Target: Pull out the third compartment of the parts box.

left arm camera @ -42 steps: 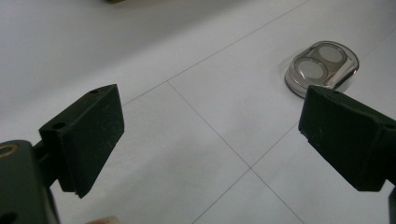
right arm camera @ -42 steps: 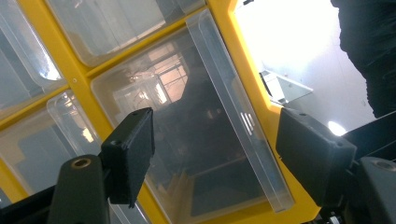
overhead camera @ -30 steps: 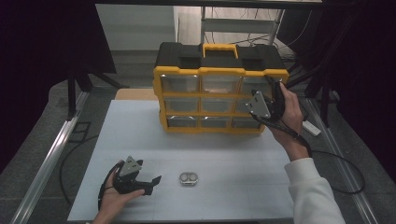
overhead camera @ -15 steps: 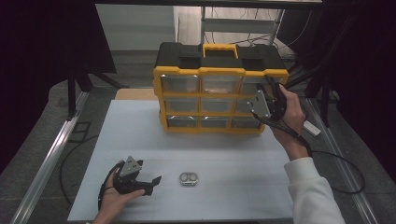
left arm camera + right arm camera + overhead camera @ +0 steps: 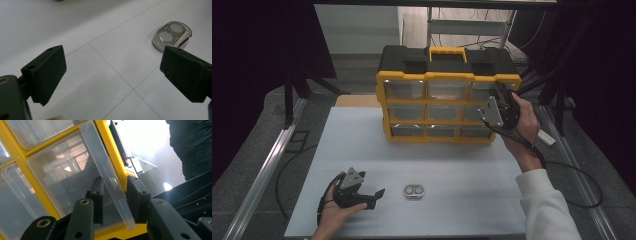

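Observation:
A yellow and black organizer (image 5: 447,75) with clear drawers stands at the back of the white table (image 5: 437,165). My right gripper (image 5: 497,112) is at its right-hand column. In the right gripper view its jaws (image 5: 115,195) are shut on the clear pull lip (image 5: 105,167) of a drawer there, one jaw on each side. My left gripper (image 5: 374,197) rests low at the front left, held in a hand, open and holding nothing (image 5: 112,72). A small clear case (image 5: 413,191) with two white discs (image 5: 172,36) lies on the table just beyond its right jaw.
The organizer's yellow carry handle (image 5: 447,51) sits on top. Cables trail from both grippers, one off the table's right side (image 5: 572,175). Metal rails (image 5: 267,170) border the table. A brown board (image 5: 357,101) lies behind the table's back left.

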### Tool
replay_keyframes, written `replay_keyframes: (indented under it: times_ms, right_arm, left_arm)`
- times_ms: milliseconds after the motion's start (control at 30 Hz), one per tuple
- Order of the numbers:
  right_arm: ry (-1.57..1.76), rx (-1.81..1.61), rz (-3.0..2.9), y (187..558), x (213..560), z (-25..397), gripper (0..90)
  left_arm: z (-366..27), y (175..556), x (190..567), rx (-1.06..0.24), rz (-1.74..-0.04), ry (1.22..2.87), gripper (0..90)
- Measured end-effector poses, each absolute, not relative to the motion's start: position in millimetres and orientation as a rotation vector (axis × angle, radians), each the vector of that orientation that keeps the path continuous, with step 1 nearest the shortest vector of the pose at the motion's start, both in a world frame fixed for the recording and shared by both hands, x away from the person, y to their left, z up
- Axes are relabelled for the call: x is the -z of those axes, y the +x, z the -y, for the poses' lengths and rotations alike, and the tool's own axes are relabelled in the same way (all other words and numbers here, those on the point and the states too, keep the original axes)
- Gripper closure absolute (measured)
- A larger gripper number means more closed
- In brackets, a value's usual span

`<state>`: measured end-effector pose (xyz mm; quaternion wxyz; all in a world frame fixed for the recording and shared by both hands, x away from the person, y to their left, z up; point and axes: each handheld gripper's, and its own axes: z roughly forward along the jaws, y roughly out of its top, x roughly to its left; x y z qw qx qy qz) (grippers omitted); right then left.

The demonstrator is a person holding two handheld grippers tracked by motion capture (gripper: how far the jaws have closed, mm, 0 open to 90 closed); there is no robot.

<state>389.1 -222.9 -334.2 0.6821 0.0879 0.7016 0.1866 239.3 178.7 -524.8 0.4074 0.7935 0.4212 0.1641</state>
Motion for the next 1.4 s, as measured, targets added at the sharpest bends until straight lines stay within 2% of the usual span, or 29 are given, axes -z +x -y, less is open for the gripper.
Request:
replay_keyframes:
  times_ms: [1400]
  right_arm:
    - [0.149, -0.425, -1.5, 372, 345, 226, 73.9]
  left_arm:
    - [-178, 239, 525, -0.415, -1.062, 2.002, 7.2]
